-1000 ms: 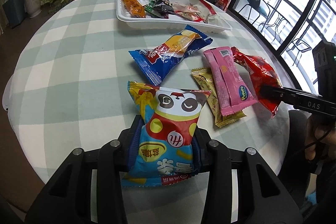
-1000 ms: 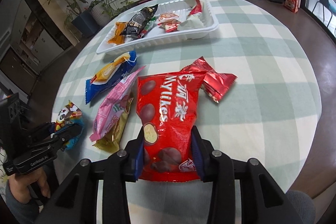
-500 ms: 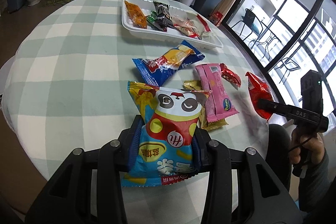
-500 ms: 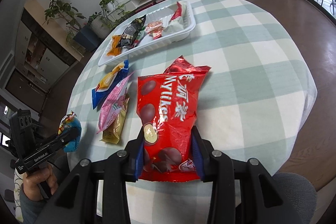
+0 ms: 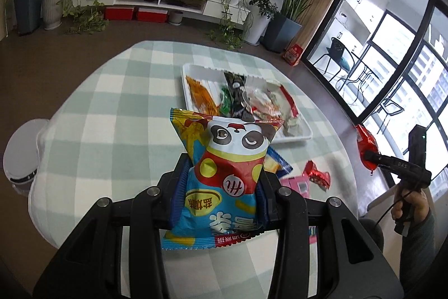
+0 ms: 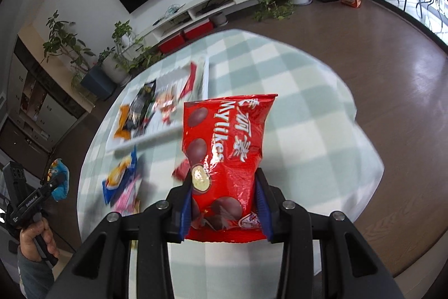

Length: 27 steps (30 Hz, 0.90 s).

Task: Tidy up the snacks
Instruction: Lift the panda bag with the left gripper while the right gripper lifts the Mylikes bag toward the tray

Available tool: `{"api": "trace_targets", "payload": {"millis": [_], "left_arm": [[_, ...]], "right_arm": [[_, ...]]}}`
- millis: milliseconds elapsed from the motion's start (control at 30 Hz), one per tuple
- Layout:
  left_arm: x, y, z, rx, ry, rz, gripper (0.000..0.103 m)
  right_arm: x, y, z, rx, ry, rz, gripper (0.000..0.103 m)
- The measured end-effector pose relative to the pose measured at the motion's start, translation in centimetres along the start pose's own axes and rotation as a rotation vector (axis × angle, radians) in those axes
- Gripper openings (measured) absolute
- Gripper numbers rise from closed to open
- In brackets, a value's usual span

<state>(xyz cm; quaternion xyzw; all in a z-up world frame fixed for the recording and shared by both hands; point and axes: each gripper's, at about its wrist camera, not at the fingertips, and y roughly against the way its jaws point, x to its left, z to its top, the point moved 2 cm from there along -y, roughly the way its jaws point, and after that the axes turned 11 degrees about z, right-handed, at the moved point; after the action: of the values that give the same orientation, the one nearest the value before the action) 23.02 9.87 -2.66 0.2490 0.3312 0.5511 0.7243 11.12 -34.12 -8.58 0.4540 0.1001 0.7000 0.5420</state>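
Left gripper point(image 5: 221, 187) grips panda bag point(image 5: 224, 173); white tray point(image 5: 303, 134) (far side) holds wrapped snacks point(image 5: 240, 100).

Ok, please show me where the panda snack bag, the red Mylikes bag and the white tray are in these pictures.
panda snack bag point(image 5: 238, 142): left wrist view, on the panda face.
red Mylikes bag point(image 6: 224, 147): right wrist view, middle of the front.
white tray point(image 5: 306, 132): left wrist view, near right rim.

The panda bag point(image 5: 224, 181) and the red Mylikes bag point(image 6: 224, 159) now hang well above the counter point(image 5: 112, 131), lifted off it toward the tray point(image 5: 296, 136).
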Motion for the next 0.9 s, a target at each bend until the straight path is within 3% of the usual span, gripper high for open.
{"api": "trace_targets", "payload": {"millis": [233,433,633,900], "left_arm": [[-1.5,-2.9,8.5,-0.025,-0.063,0.015,0.038],[-3.3,-7.8,13.6,0.000,-0.106,0.007,0.038],[-4.3,-13.8,15.4,0.050,-0.115,0.008,0.038],[-5.2,-21.3,13.8,0.127,-0.136,0.036,0.038]], "right_arm": [[3.4,-2.0,6.7,-0.031,0.093,0.016,0.041],[7.4,-7.0,10.8,0.007,0.164,0.076,0.041],[9.5,-13.6,12.7,0.092,0.223,0.069,0.041],[9.1,-20.9,12.6,0.208,0.241,-0.005,0.041]]}}
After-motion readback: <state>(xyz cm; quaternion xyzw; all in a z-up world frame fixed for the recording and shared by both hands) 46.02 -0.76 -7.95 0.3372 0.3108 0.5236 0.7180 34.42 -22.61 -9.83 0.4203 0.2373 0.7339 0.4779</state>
